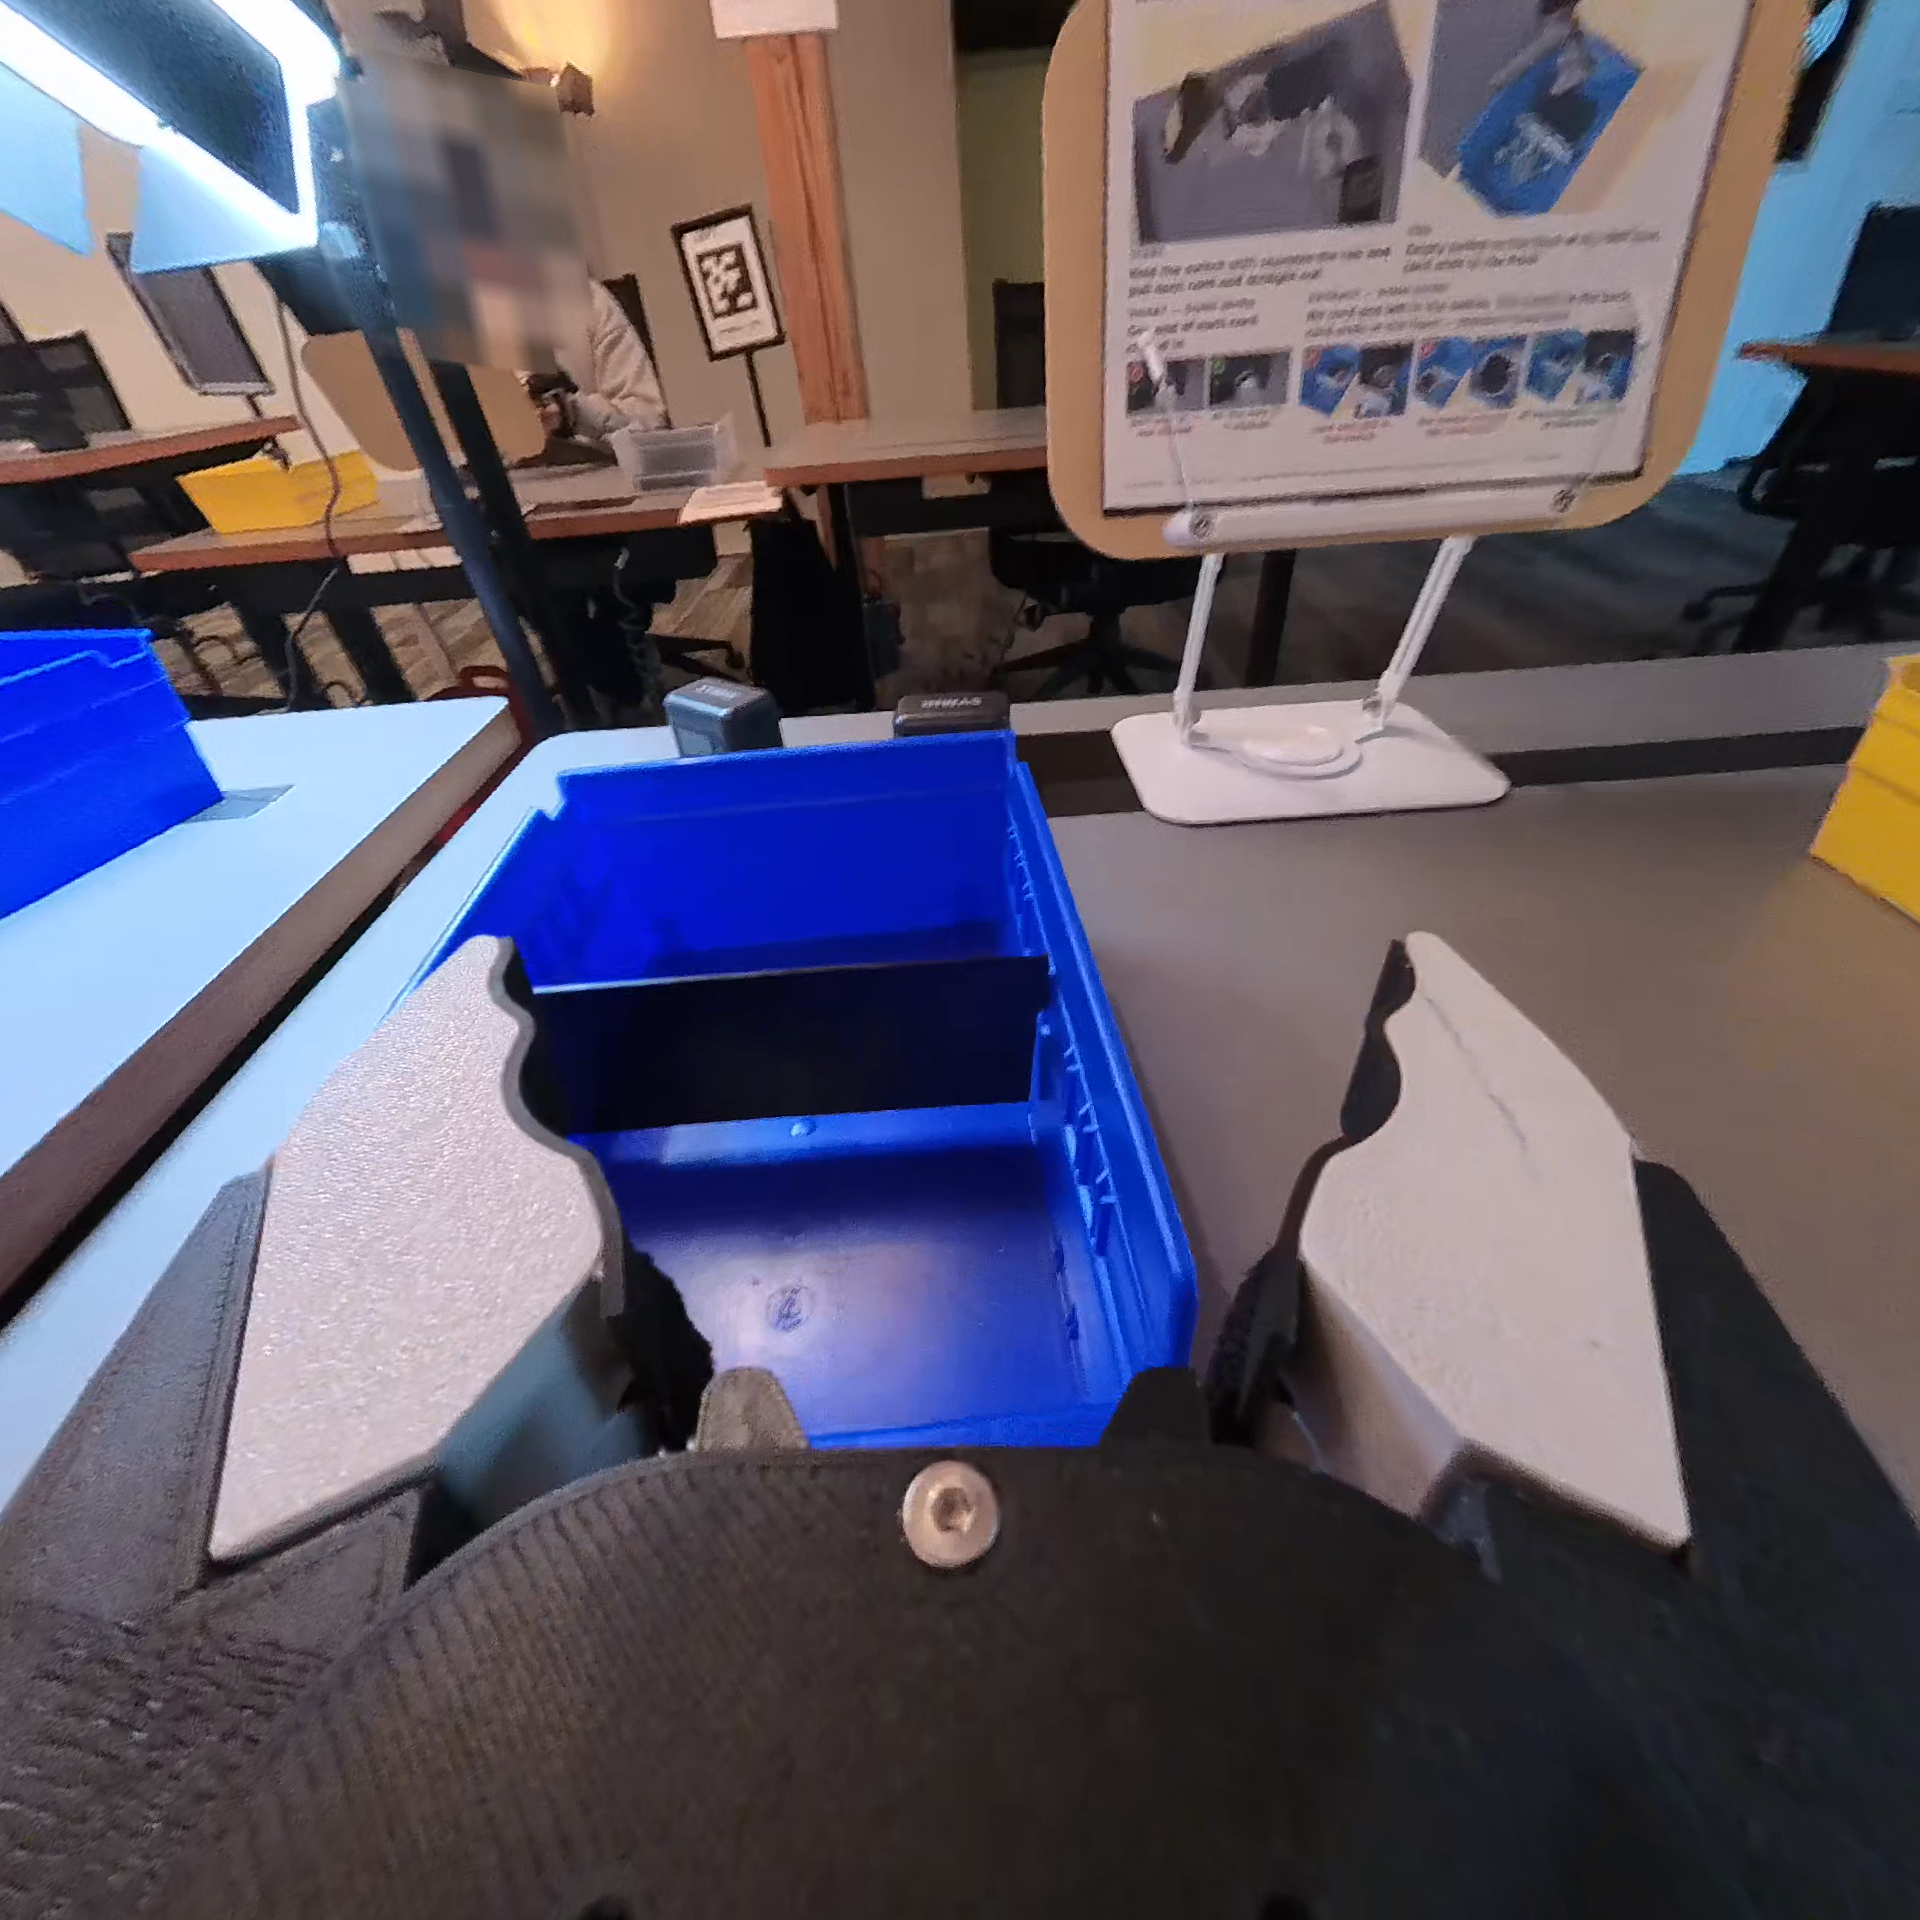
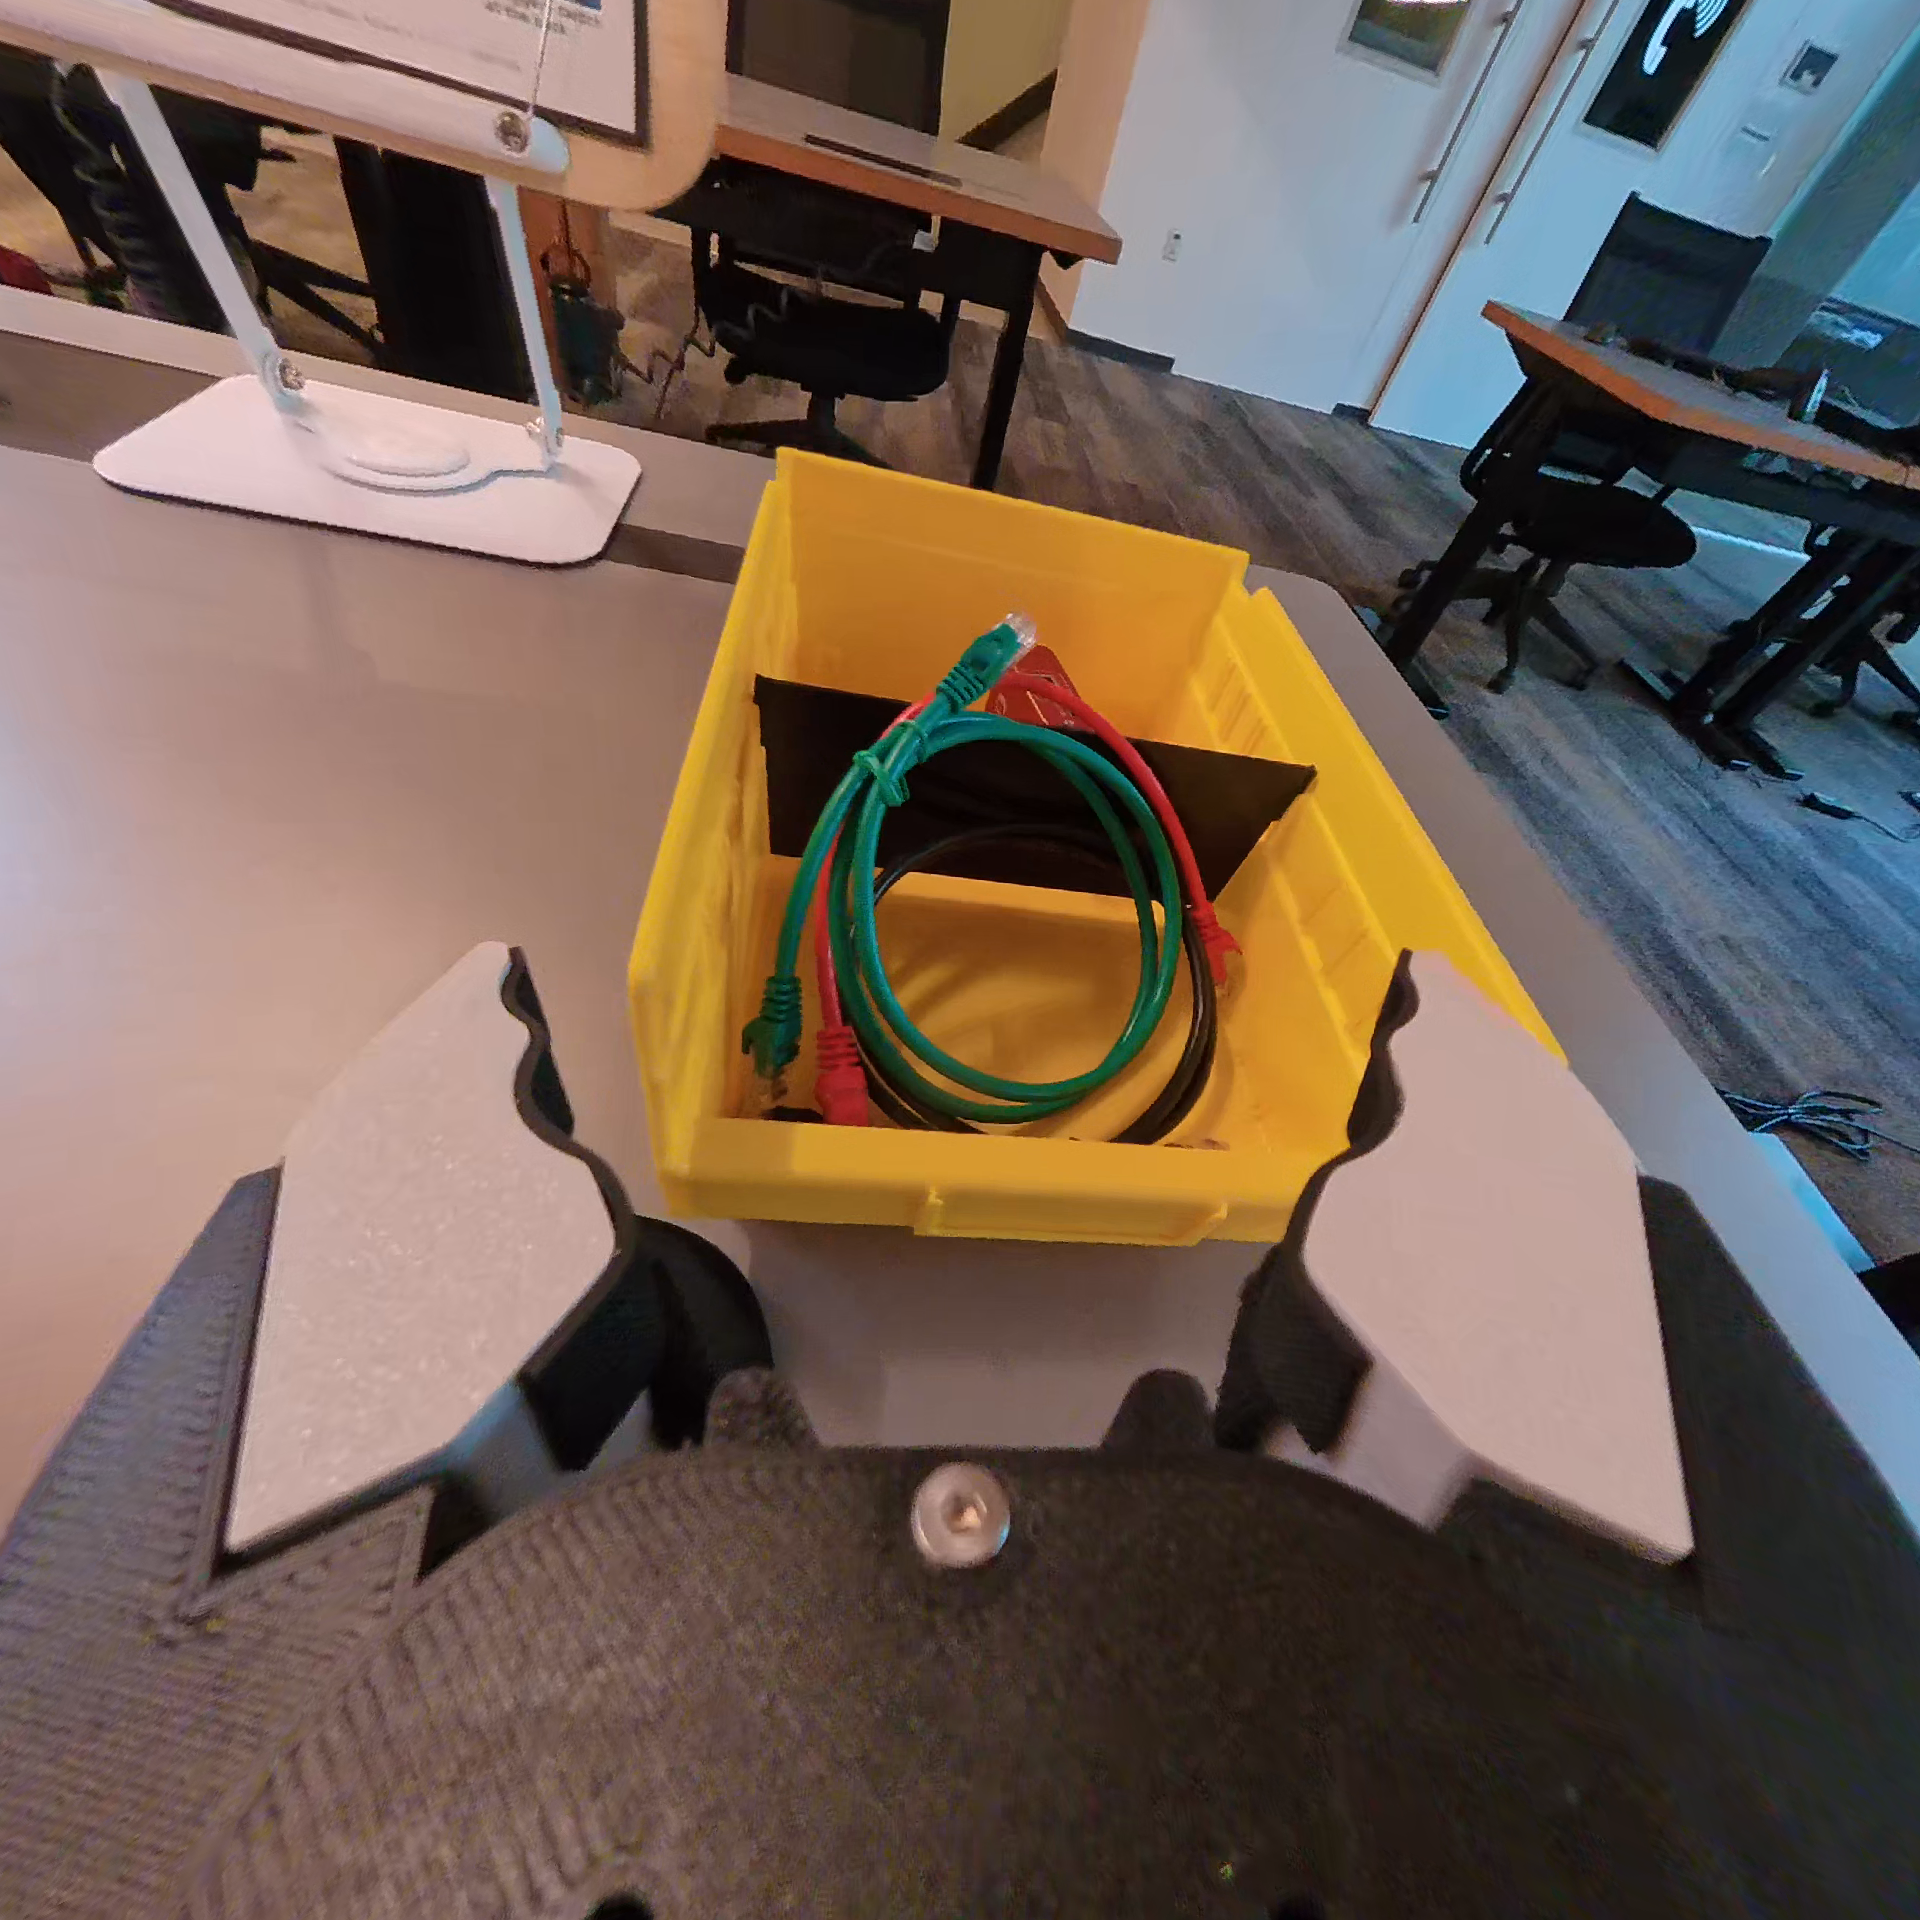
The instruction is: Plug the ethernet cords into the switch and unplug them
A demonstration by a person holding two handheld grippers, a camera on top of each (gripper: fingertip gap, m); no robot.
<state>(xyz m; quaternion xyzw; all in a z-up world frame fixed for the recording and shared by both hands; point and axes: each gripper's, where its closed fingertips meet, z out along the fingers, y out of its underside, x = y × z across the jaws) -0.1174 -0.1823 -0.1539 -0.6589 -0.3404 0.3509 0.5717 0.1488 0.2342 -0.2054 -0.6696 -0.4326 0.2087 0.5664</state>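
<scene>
In the right wrist view a yellow bin (image 2: 1039, 1205) stands on the grey table. It holds coiled ethernet cords: a green cord (image 2: 1132, 883), a red cord (image 2: 836, 1060) and a black cord (image 2: 1195, 1049). A red object (image 2: 1039, 698) lies behind the bin's black divider (image 2: 1236, 800); I cannot tell what it is. My right gripper (image 2: 956, 971) is open and empty, just short of the bin's front wall. In the left wrist view my left gripper (image 1: 951, 961) is open and empty, over a blue bin (image 1: 1101, 1091) with a black divider (image 1: 800, 1049). Both visible compartments of the blue bin look empty.
A white stand (image 1: 1309, 774) with an instruction board (image 1: 1382, 260) is at the table's far edge, also in the right wrist view (image 2: 364, 468). The yellow bin's corner (image 1: 1875, 821) shows at the right of the left view. Another blue bin (image 1: 83, 748) sits on the left table.
</scene>
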